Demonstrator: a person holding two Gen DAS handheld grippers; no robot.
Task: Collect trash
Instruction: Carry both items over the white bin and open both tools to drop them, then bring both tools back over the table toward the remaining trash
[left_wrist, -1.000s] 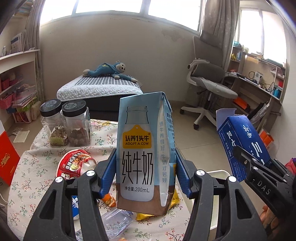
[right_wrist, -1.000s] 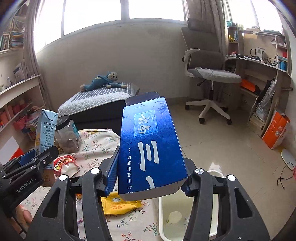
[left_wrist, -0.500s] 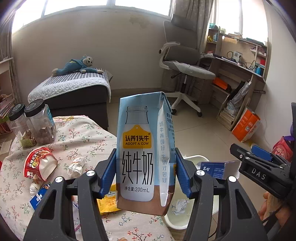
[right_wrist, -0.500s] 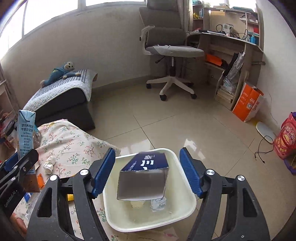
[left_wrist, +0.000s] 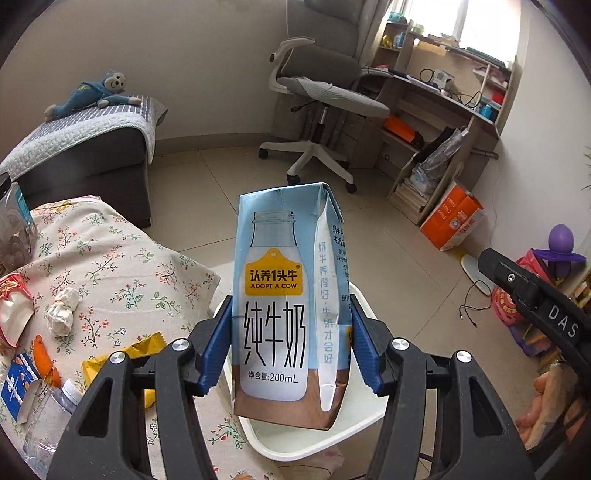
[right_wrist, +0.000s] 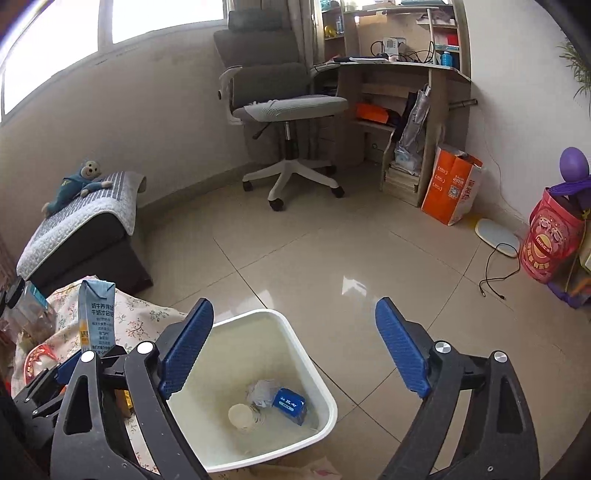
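Milk carton (left_wrist: 290, 302) stands upright, clamped in my left gripper (left_wrist: 290, 354); only the right view shows the blue box (right_wrist: 290, 404) inside the bin (right_wrist: 325, 391), my right gripper (right_wrist: 295, 350) spread empty above.

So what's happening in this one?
A person with two handheld grippers is clearing trash off a floral table into a white bin. The right gripper hangs open and empty above the bin, where a blue box lies on the bottom. The left gripper is shut on a milk carton, upright over the bin's edge and not yet dropped.
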